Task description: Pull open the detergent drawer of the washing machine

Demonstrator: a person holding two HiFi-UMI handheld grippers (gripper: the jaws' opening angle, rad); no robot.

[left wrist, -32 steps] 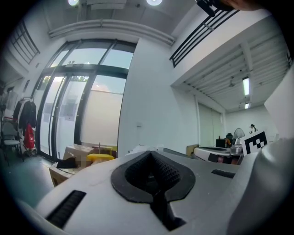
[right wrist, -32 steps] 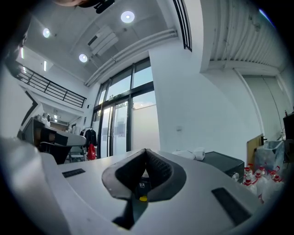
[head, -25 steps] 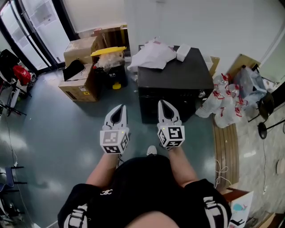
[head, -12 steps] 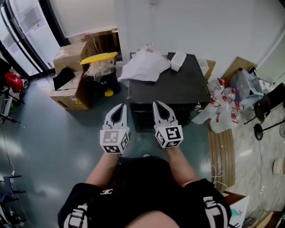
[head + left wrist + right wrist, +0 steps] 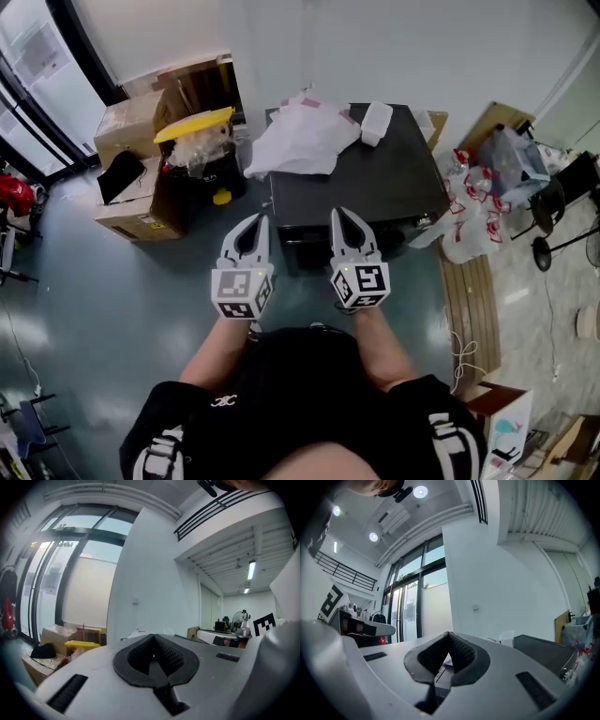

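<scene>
1. Cardboard boxes [image 5: 131, 183] stand on the floor [image 5: 103, 291] at the far left. A yellow lid [image 5: 194, 123] rests on a black bin [image 5: 217, 167] just beside them.
2. Left gripper [image 5: 257, 221] – jaws closed, tips pressed together, nothing between them. It is held roughly level and points toward the left front corner of the washing machine [image 5: 375, 183], apart from it.
3. The washing machine is the black cabinet in the centre, standing against the white wall [image 5: 422, 47] and seen from above. A crumpled white bag [image 5: 302, 141] lies on the left rear of its top, with a small white container [image 5: 375, 122] just to the right of the bag. The front face is steeply foreshortened, so the detergent drawer cannot be made out in any view.
4. Right gripper [image 5: 341, 217] – jaws closed and empty. In the head view its tips overlap the front edge of the machine. In the right gripper view the machine stands off to the right, clear of the jaws.
5. A heap of plastic bags [image 5: 469, 211] with red print sits on the floor just right of the machine, and a wooden board [image 5: 473, 300] lies on the floor in front of the heap
</scene>
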